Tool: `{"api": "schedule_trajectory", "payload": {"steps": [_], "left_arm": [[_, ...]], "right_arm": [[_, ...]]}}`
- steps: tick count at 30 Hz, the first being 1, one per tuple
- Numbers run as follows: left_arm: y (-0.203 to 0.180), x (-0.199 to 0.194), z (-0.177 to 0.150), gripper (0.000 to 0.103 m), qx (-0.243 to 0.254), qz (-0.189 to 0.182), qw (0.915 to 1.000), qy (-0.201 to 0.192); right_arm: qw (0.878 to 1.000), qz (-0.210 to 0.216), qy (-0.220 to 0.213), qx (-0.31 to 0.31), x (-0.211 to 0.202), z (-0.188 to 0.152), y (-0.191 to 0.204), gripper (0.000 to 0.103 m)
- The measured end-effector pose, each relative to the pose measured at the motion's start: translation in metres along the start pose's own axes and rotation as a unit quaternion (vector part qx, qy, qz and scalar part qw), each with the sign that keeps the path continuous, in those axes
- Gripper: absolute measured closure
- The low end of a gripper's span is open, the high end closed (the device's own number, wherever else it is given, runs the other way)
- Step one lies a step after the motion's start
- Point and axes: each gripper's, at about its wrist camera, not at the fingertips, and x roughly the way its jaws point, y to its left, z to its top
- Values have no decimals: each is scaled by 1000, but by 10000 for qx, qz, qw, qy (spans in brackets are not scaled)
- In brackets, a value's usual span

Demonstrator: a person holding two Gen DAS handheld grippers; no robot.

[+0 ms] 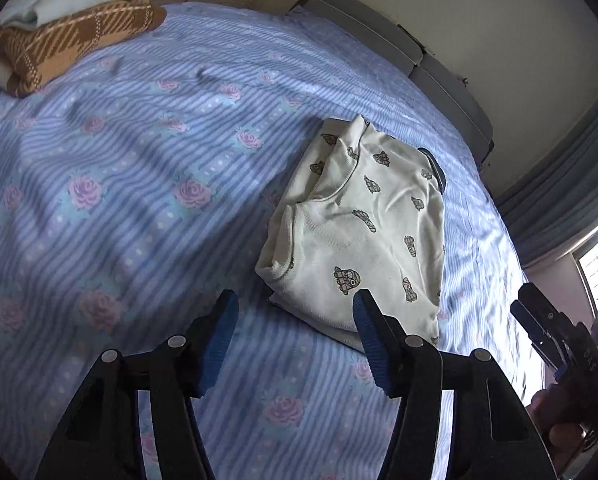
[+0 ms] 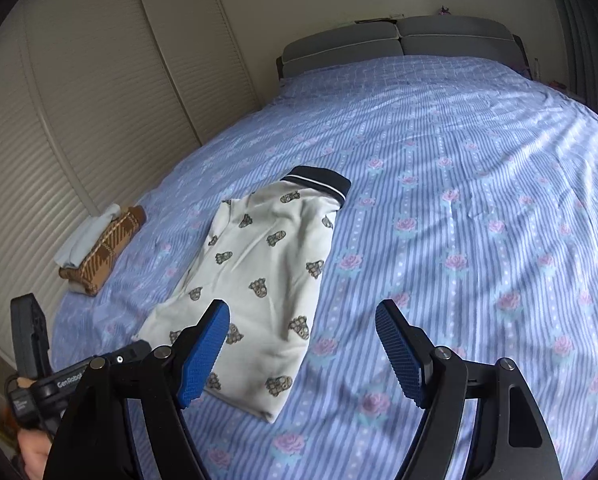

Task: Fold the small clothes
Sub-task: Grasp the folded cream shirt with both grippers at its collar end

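We are seeing stack of folded clothes lying at left edge of bed, near closet doors. Right of it, well apart, folded white shirt with dark collar lying flat on bed sheet. We are holding left hand-held gripper above shirt's near edge, jaws apart, gripping nothing. We are holding right hand-held gripper over shirt's near right corner, jaws spread wide, empty. Headboard standing at far end.

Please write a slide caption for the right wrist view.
Open right claw above a folded white printed shirt on the blue floral bedsheet.
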Motion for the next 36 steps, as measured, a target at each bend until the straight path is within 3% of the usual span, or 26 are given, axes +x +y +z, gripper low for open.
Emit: {"api": "schedule_trajectory", "payload": {"steps": [13, 21, 31, 34, 35, 36], "left_arm": [[4, 23, -7, 48, -923, -132, 9952, -302], [8, 31, -3, 66, -1285, -144, 9910, -336], [13, 38, 0, 78, -1354, -242, 9900, -314], [15, 40, 2, 86, -1405, -364, 9891, -245], [15, 40, 2, 87, -1397, -384, 9892, -240], [15, 39, 2, 89, -1374, -397, 9894, -242]], "right_arm": [[9948, 646, 690, 377, 101, 40, -31, 27], [9847, 1156, 1075, 736, 151, 52, -44, 27], [9717, 1770, 1254, 938, 195, 78, -46, 29], [9700, 1773, 1398, 896, 204, 77, -39, 50], [9680, 1793, 1463, 970, 207, 75, -39, 66], [9657, 1849, 1465, 1087, 207, 73, -43, 75]]}}
